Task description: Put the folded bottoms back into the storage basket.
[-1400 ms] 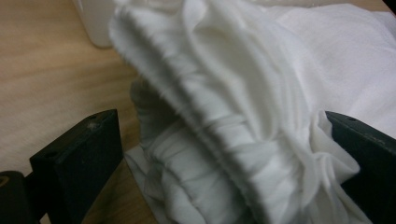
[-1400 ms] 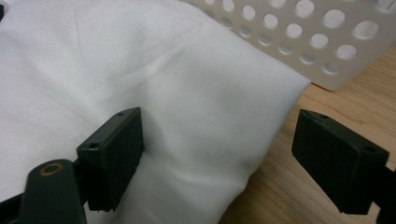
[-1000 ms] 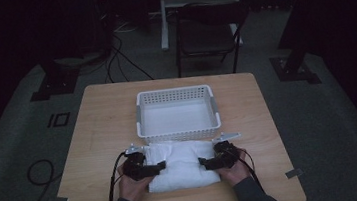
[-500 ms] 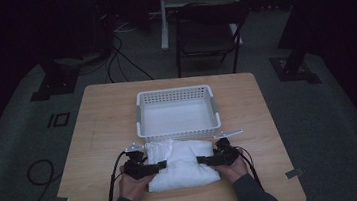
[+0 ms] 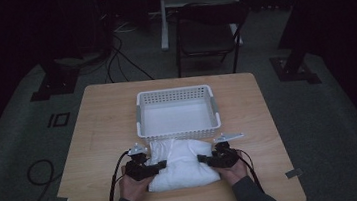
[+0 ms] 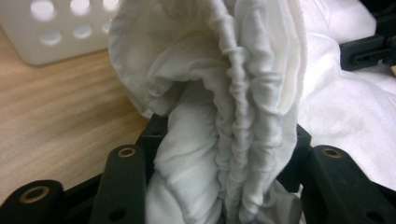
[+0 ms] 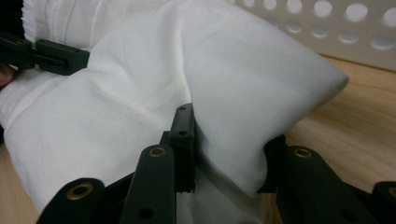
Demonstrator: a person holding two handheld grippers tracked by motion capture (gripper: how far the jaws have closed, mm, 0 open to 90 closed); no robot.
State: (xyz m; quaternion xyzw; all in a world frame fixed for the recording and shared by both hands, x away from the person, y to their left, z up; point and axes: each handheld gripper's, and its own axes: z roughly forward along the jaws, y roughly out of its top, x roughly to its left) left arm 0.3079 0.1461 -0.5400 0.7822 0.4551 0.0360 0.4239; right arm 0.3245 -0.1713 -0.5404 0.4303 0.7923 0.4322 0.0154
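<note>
Presently, the left gripper (image 6: 224, 186) is clamped on the white cloth bundle (image 6: 224, 102): in the left gripper view its two black jaws squeeze a thick gathered ridge of fabric between them, the folds rising toward 12 o'clock. The right gripper (image 7: 229, 154) is likewise clamped on the bundle; the right gripper view shows its jaws pinching a smooth bulging corner of the cloth. Both sets of jaws have just been closing, with cloth between them.

The gripper views give the pinch itself. The high view does not resolve it, but shows the layout: the left gripper (image 5: 159, 166) bites the bundle's 9 o'clock edge, the right gripper (image 5: 204, 159) its 3 o'clock edge, and the white cloth bundle (image 5: 182, 163) lies on the wooden table (image 5: 100, 139) near the person's edge, just at 6 o'clock of the white basket (image 5: 177, 111). The right gripper view also catches the other gripper's jaw at 10 o'clock, across the cloth.

Against the earlier high frames, the bundle is narrower and humped up between the grippers, which stand closer together.

In the left gripper view the basket is cut off at 11 o'clock, and the pads are buried in fabric. Beyond the table the room is dark; a chair (image 5: 207, 32) is barely made out at 12 o'clock.
</note>
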